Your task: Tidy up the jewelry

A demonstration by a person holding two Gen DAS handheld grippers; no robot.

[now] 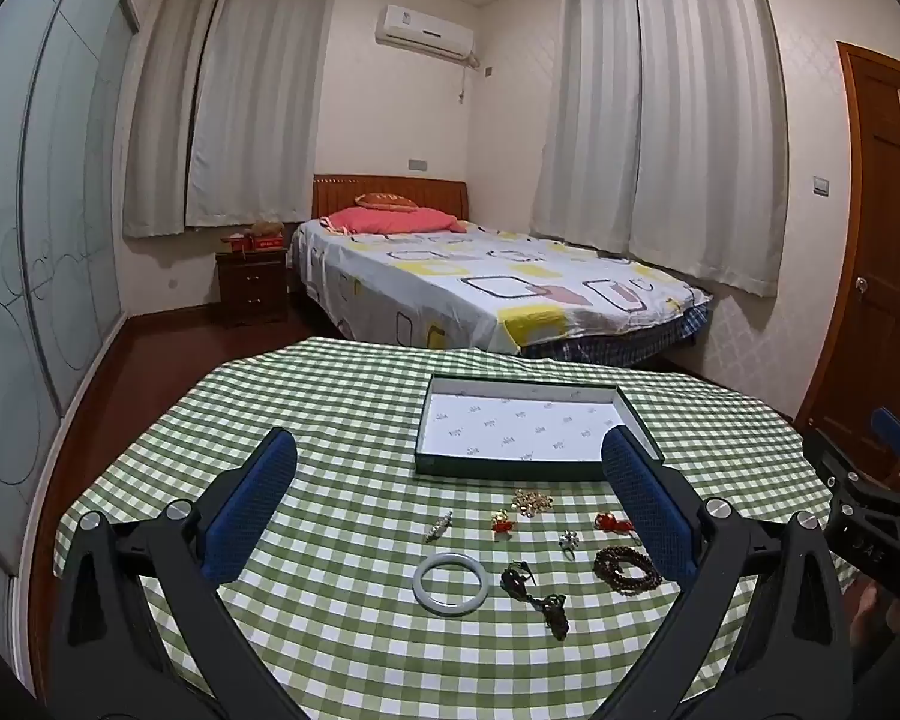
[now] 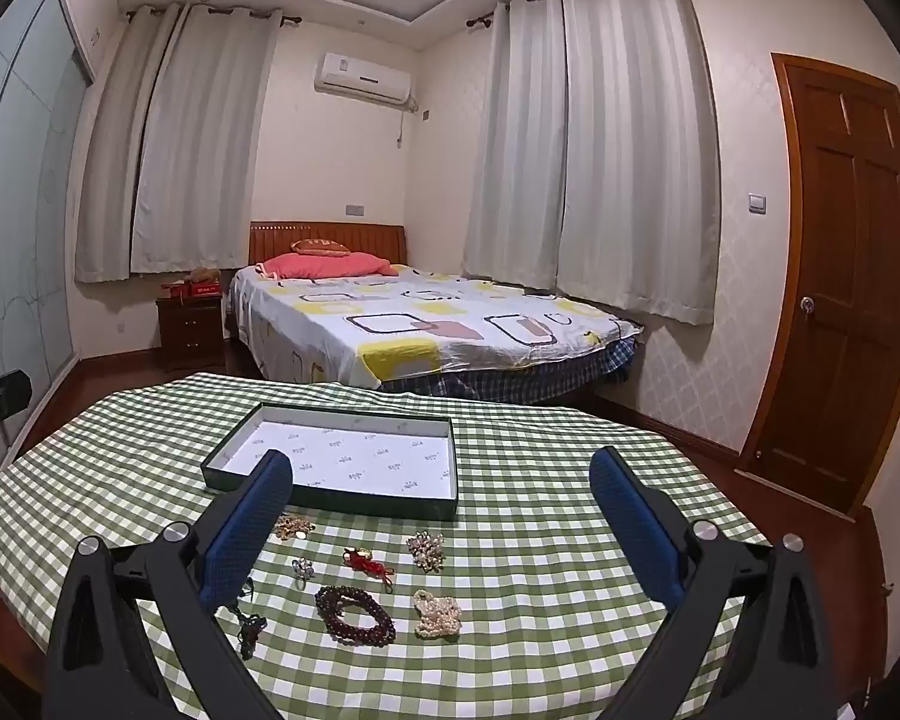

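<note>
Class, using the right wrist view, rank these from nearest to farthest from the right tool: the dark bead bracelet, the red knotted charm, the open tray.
1. Dark bead bracelet: nearest, on the tablecloth between the open right tool's two sides.
2. Red knotted charm: just beyond the bracelet.
3. Open tray: farthest, empty, toward the bed.

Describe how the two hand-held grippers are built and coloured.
Each hand-held gripper, left and right, has a black plastic frame of angular, triangulated arms joined by round silver bolts. The two fingers carry long, rounded pads covered in dark blue textured material. No cables or sleeves are visible.
</note>
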